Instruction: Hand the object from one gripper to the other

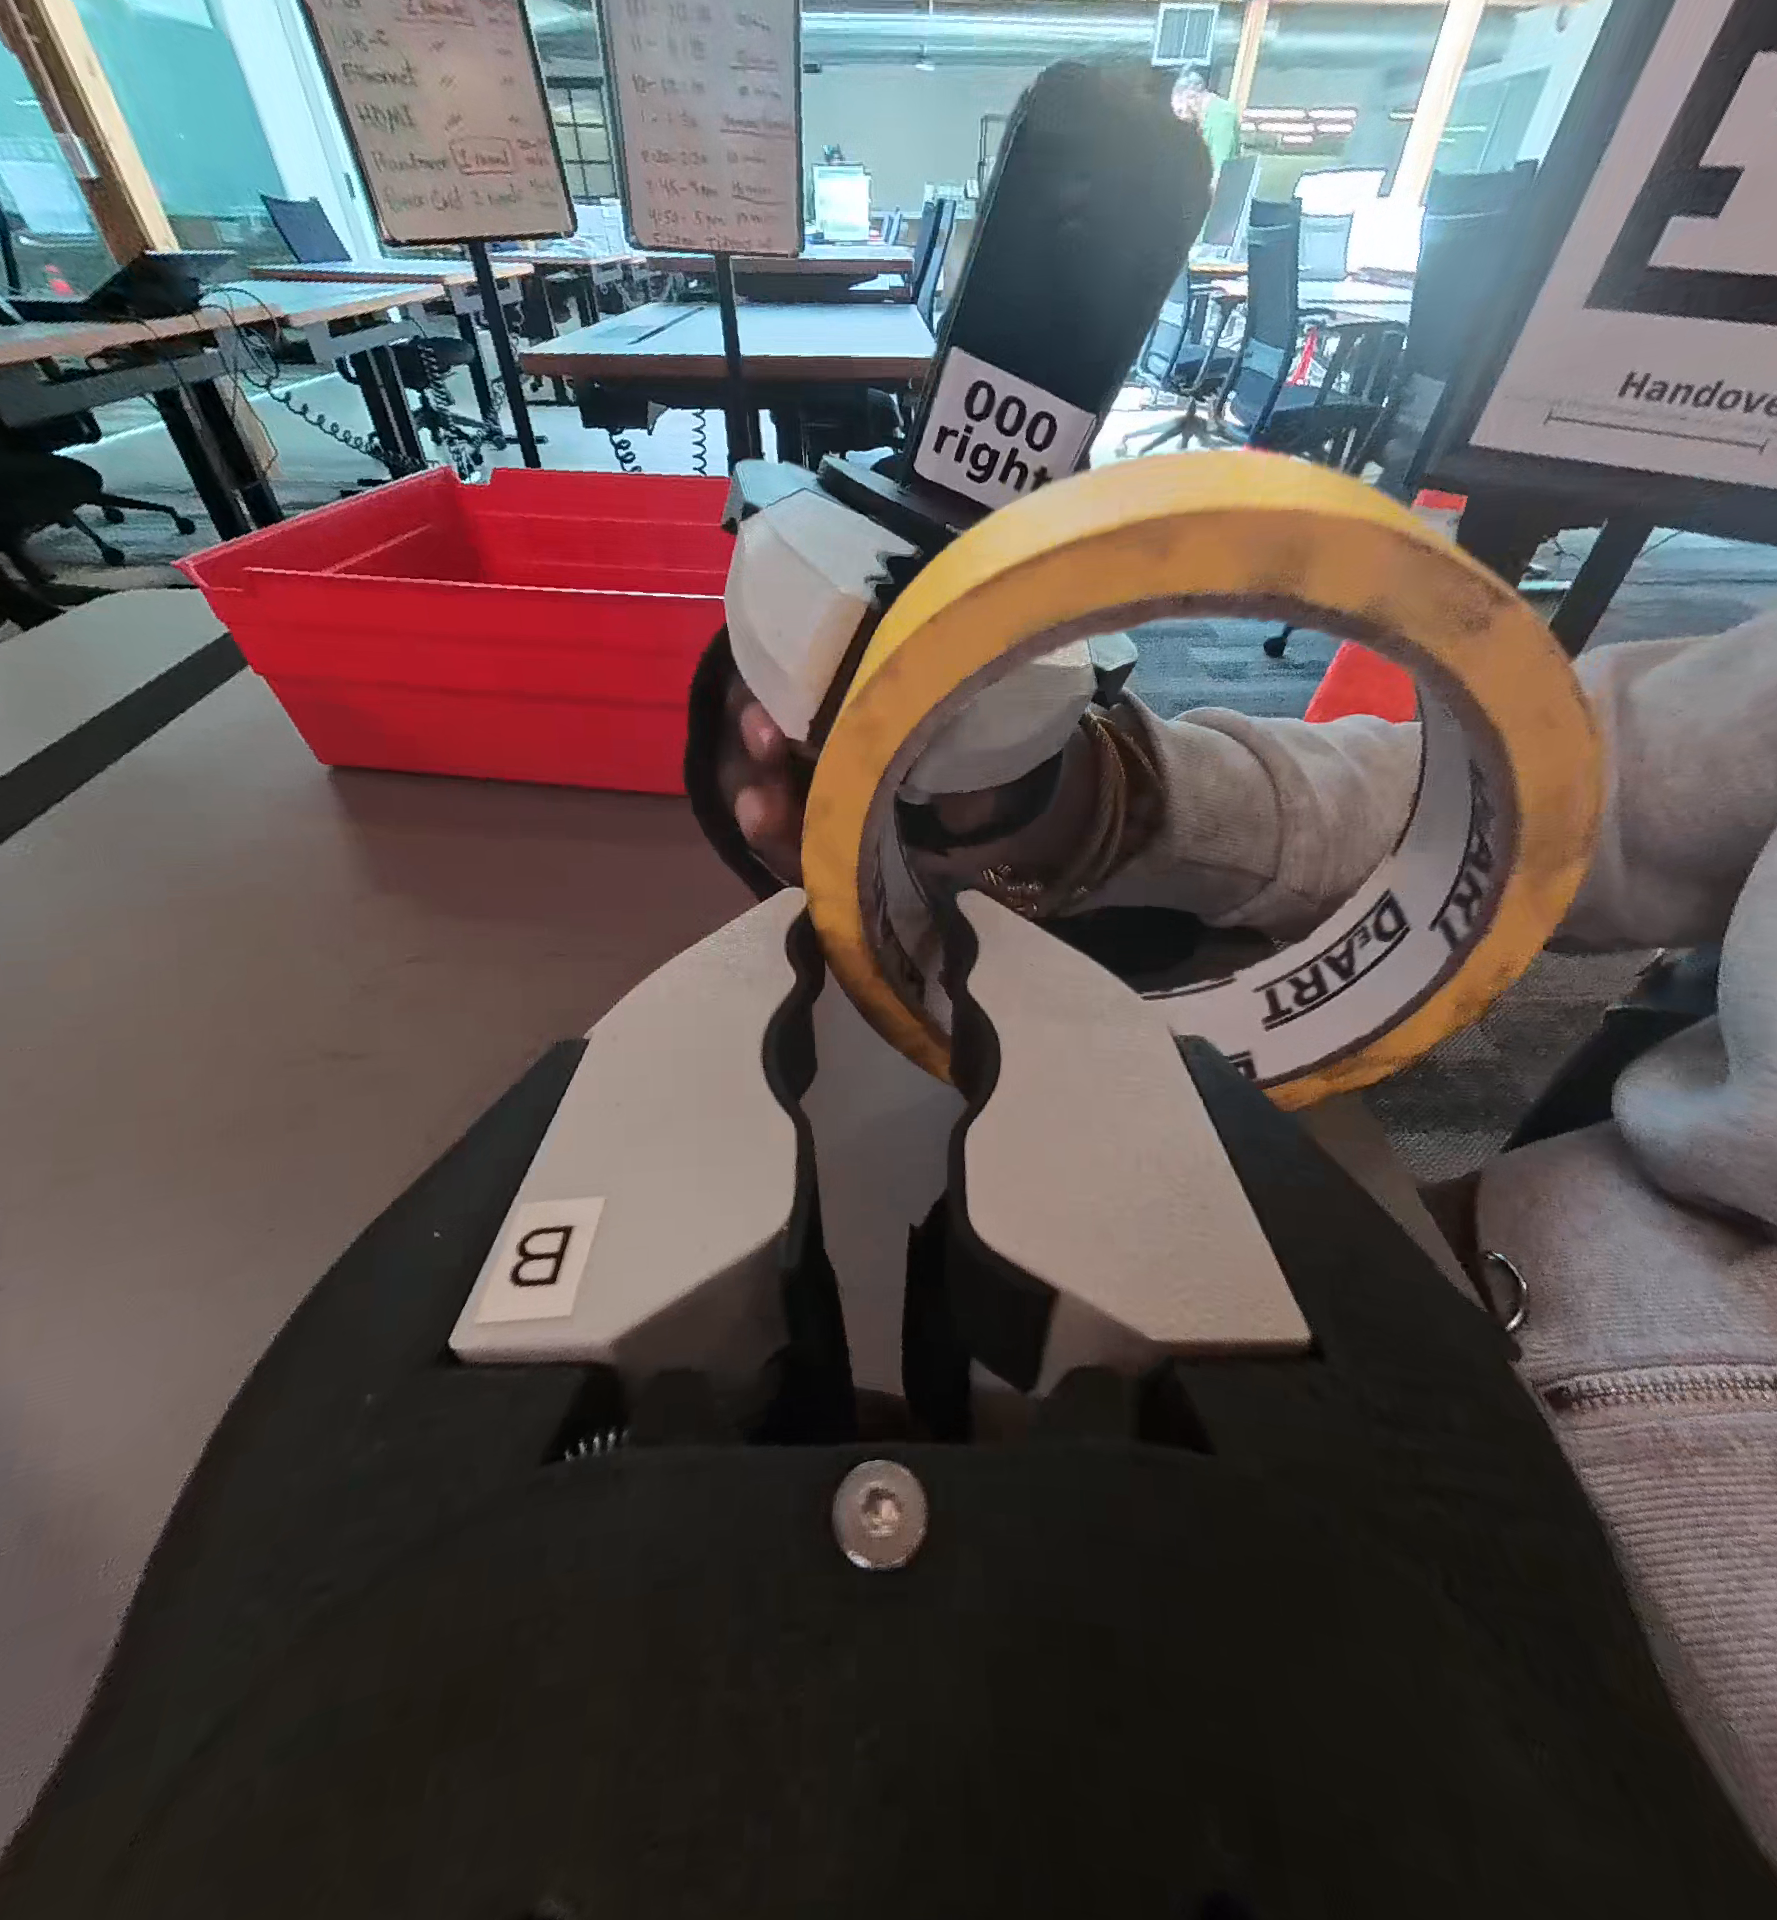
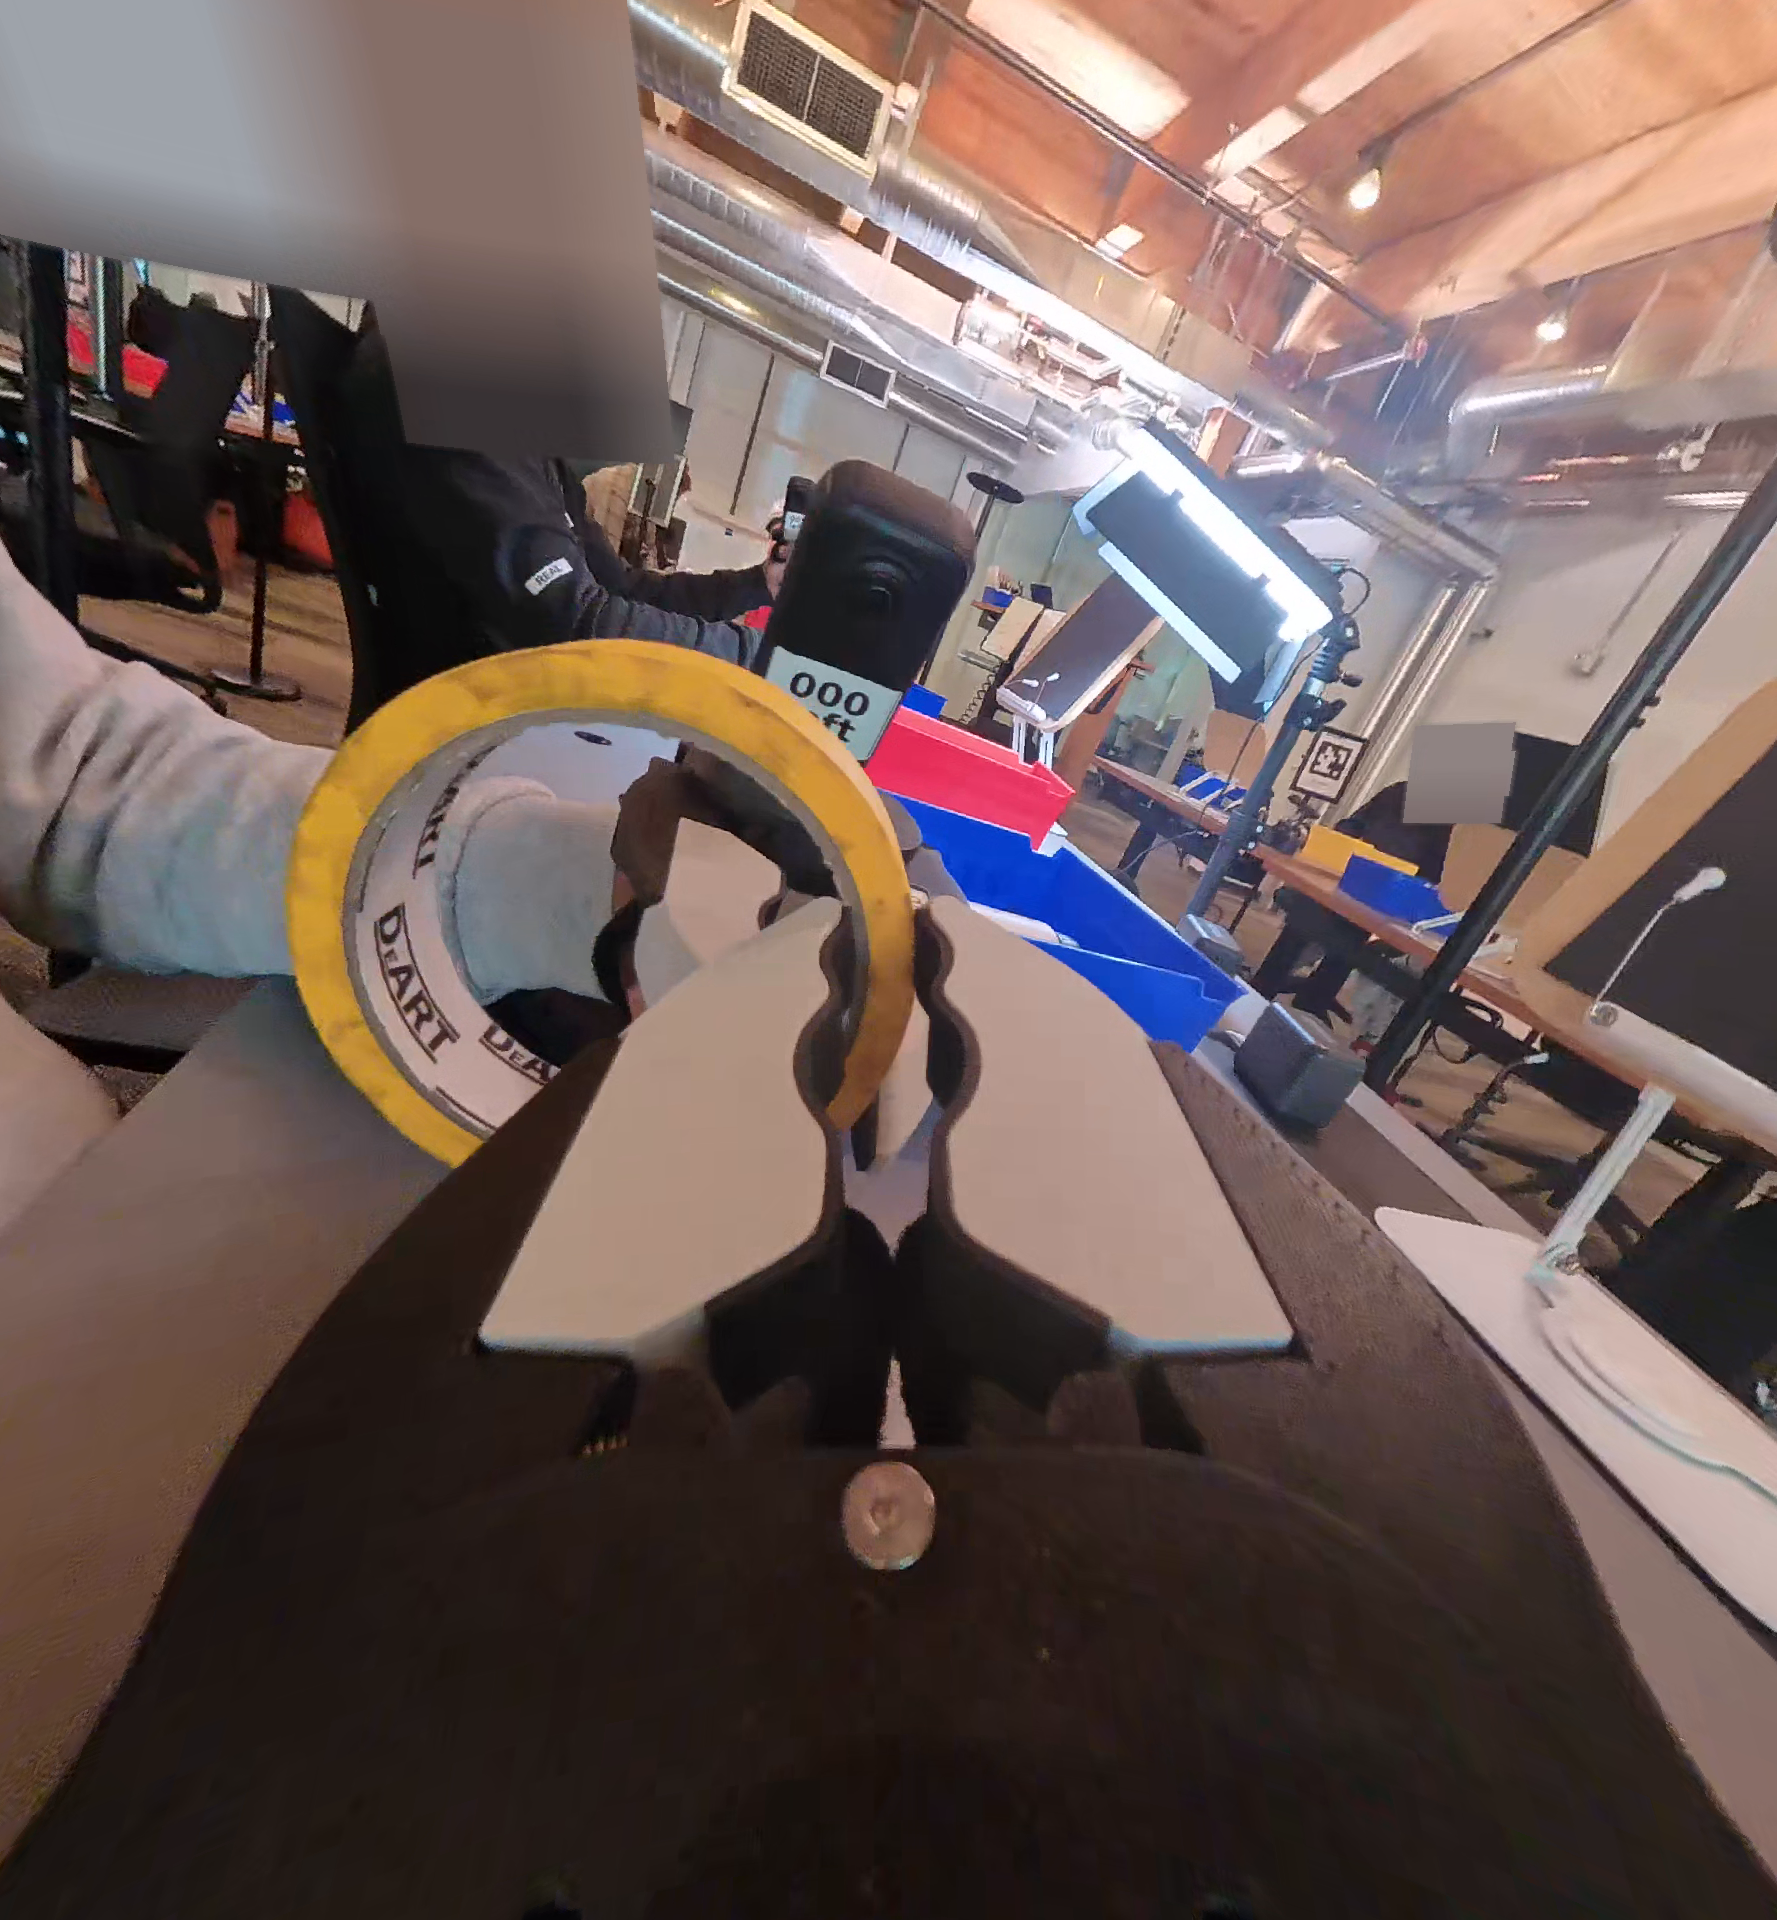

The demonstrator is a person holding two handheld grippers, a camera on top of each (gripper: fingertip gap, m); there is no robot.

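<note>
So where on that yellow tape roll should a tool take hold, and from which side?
On the band of the tape roll, one finger through the open middle and one outside, coming edge-on. The ring stands upright in the air, so its hole is free. Both the left tool and right tool pinch it this way, at separate spots.

There was one yellow tape roll [image 1: 1206, 582], two tongs [image 1: 879, 935] [image 2: 889, 914], one red bin [image 1: 468, 644], two whiteboards [image 1: 437, 114] [image 1: 707, 125] and two blue bins [image 2: 1050, 894] [image 2: 1383, 873].
</note>
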